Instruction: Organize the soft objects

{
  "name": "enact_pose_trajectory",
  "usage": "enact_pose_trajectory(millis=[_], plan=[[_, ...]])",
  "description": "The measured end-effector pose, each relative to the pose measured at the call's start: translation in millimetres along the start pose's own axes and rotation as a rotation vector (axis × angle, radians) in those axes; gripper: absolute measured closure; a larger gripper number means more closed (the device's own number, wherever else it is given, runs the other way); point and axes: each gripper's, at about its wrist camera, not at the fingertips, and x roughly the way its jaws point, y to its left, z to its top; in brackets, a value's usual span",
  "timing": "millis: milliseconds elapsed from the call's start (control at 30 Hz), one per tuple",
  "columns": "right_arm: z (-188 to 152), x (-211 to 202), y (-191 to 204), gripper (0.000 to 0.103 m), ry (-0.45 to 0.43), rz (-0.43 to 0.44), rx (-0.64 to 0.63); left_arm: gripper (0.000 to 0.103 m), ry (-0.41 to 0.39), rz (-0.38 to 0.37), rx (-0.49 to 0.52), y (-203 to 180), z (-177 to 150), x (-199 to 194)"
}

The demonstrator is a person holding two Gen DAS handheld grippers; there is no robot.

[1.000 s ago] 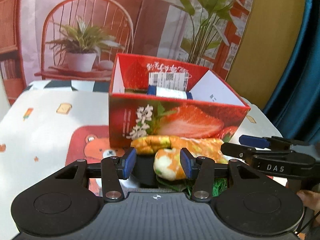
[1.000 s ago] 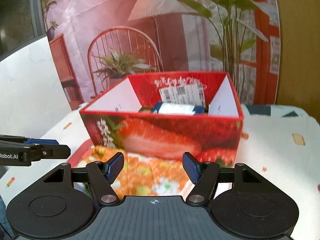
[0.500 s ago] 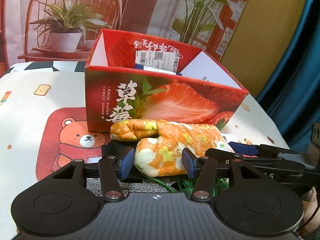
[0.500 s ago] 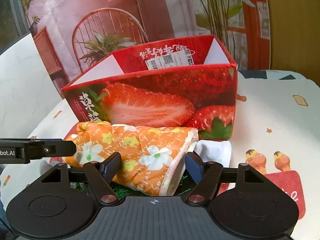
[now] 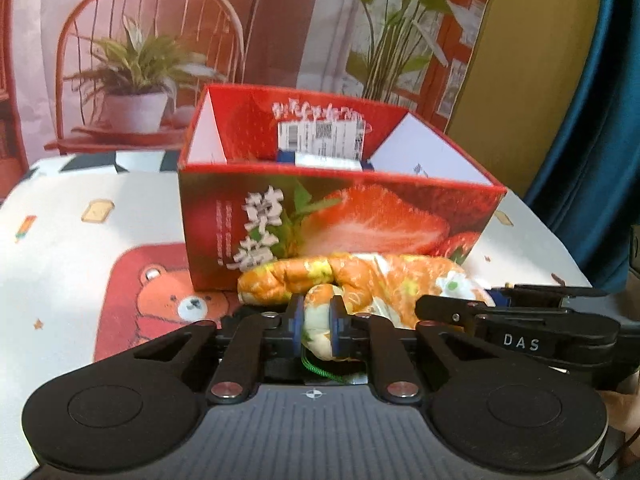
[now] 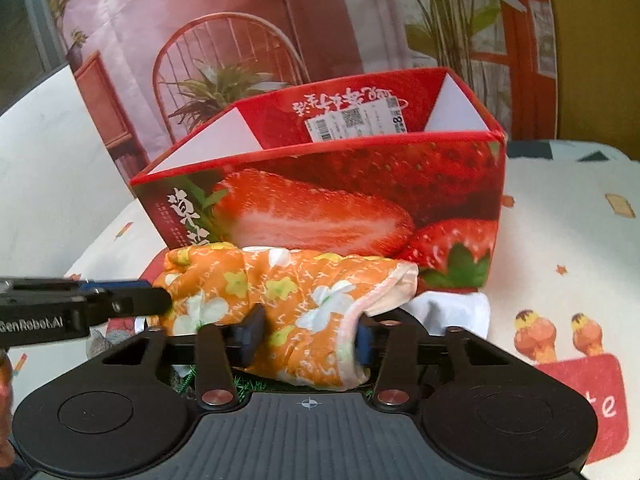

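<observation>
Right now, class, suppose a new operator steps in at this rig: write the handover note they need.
Left gripper: shut on the thumb end of the orange flowered mitt.
Right gripper: jaws closing on the mitt's cuff end, cloth between them.
Mitt: lying on the table in front of the strawberry box, still outside it.
White cloth: on the table beside the mitt's cuff, also outside.
Done: one blue-and-white item already in the box.
Left: lift the mitt into the box, then the white cloth.
</observation>
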Motion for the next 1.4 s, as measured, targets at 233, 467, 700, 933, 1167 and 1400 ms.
enact_pose_trajectory(millis=[233,467,700,933,1167,1400], plan=[[7,-13,2,0.086,-0.037,0.017,0.004,0.095,-0.048,-0.028,-0.008,-5,9,-16],[14,-28,17,0.087,-0.069,0.028,-0.046,0.098,-0.063,-0.057,0.009,-14,8,-25],[3,-25,5,0.087,-0.04,0.015,-0.001,0.055,-0.033,-0.026,-0.07,8,-1,-18],[-6,-19,-6,0.087,-0.026,0.008,0.044,0.047,0.003,-0.057,-0.082,17,-5,-9],[-10,-15,-11,0.086,-0.023,0.012,0.07,0.043,0.047,-0.082,-0.06,10,-15,5],[-13,-12,-16,0.084,-0.012,0.02,0.102,0.065,0.082,-0.096,-0.061,8,-21,18]])
